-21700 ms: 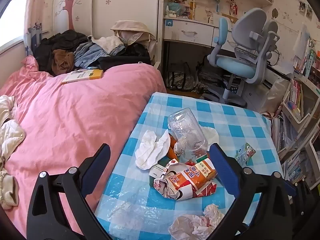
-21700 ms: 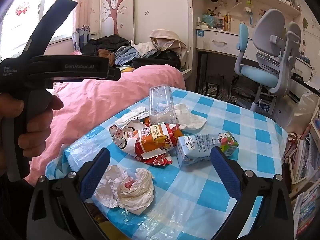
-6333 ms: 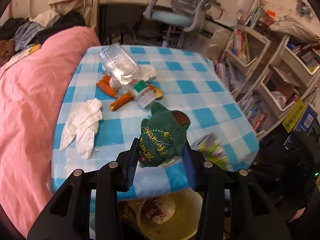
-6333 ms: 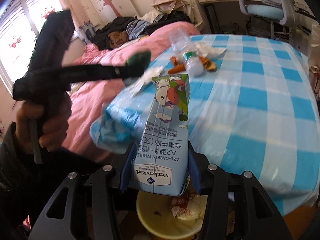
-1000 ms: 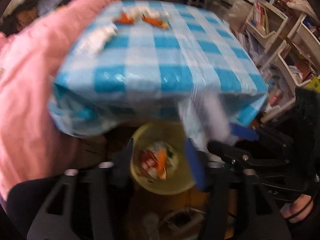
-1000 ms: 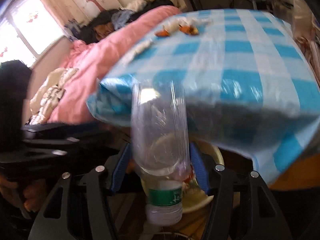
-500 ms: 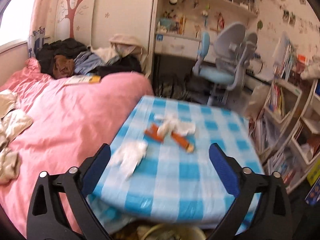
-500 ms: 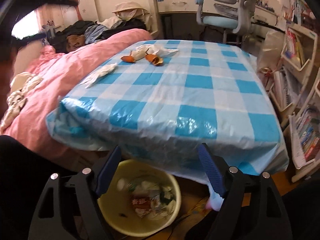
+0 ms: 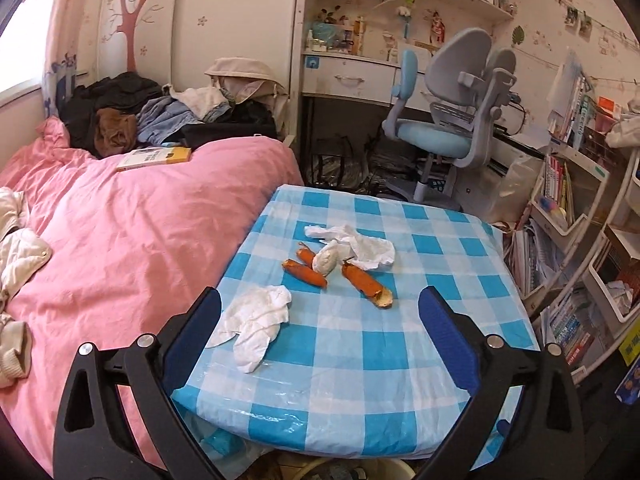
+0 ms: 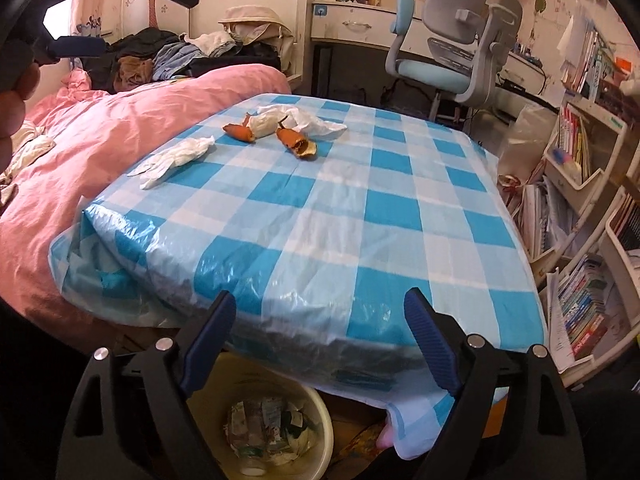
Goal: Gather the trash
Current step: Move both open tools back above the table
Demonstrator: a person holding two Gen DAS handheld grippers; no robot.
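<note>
Left wrist view: the left hand-held gripper (image 9: 320,320) stands with jaws wide apart and nothing between them, above the near part of the counter (image 9: 360,380) in its blue checked cloth. A white tissue (image 9: 256,320) lies at the counter's bed-side edge. Beyond it, mid-counter, orange peels (image 9: 364,282) touch crumpled white paper (image 9: 360,246). The counter's near half is bare.

Right wrist view: the right hand-held gripper (image 10: 320,336), its jaws having just been opening and empty, sits at the counter's near edge, where the cloth overhangs. Below that edge stands the yellow trash bin (image 10: 320,424), holding wrappers. The pink bed (image 10: 120,120) abuts the counter's left side.
</note>
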